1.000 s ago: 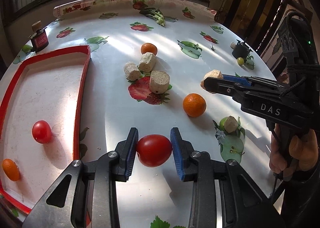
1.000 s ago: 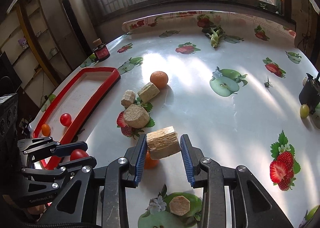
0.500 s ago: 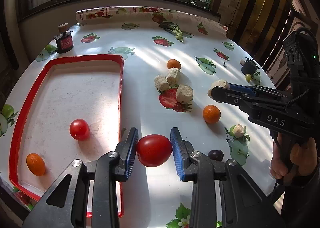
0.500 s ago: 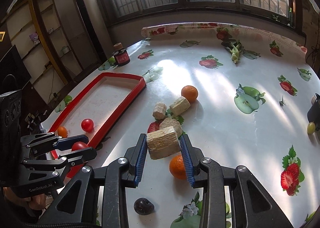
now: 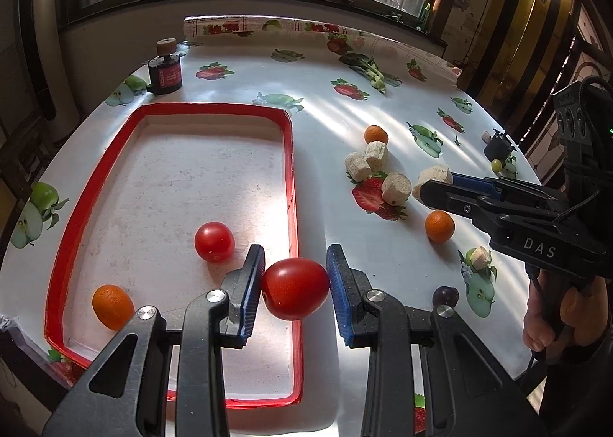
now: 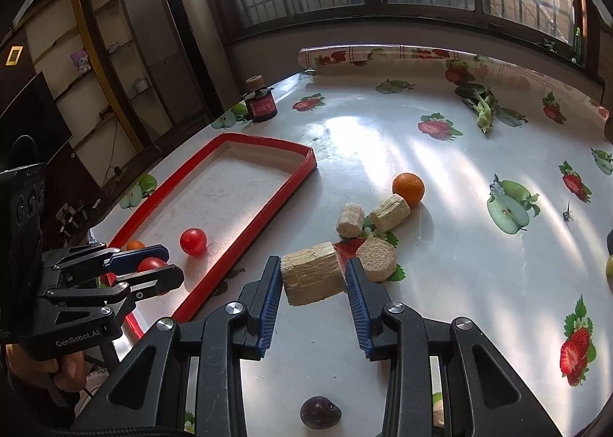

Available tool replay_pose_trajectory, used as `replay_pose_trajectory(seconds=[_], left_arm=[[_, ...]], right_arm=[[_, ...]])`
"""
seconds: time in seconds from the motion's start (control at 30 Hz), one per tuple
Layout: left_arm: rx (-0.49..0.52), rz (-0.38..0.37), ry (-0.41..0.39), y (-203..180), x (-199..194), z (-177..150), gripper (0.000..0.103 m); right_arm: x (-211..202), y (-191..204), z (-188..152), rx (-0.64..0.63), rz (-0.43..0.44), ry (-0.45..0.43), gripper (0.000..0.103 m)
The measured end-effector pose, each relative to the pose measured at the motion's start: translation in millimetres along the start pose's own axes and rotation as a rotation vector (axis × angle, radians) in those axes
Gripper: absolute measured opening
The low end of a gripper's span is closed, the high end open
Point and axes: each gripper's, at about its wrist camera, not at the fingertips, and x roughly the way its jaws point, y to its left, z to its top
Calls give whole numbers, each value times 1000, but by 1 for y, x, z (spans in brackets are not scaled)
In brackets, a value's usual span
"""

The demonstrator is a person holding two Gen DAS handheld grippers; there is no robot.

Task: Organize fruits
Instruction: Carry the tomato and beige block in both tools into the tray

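My left gripper is shut on a red tomato and holds it in the air over the right rim of the red tray. The tray holds a second tomato and an orange. My right gripper is shut on a beige cork-like block, above the table right of the tray. It also shows in the left wrist view. Two oranges and a dark plum lie on the table.
Three more beige blocks lie in a cluster on the fruit-print tablecloth. A small dark jar stands behind the tray. A black object with a green grape is at the right edge.
Both grippers have risen and pulled back, keeping hold of their loads. The left one has carried the tomato leftward to the tray's right rim. The plum has come into view.
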Motion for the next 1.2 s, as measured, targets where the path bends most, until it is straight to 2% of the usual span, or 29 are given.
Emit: replay_pose_trajectory(seconds=[0.4,0.63,0.9,1.2], left_arm=[[-93,92,-27,61,-10,10,31],[-140,141,-7,97,0,15,31],[-154,159,35,115,22,15,31],[-160,163,82,123,41,15,31]], right_arm=[[36,46,22,-46,97,21,34],[74,76,39,-79,141,57,34],[116,91,49,-100,146,111,34],[143,93,49,-120,123,151,34]])
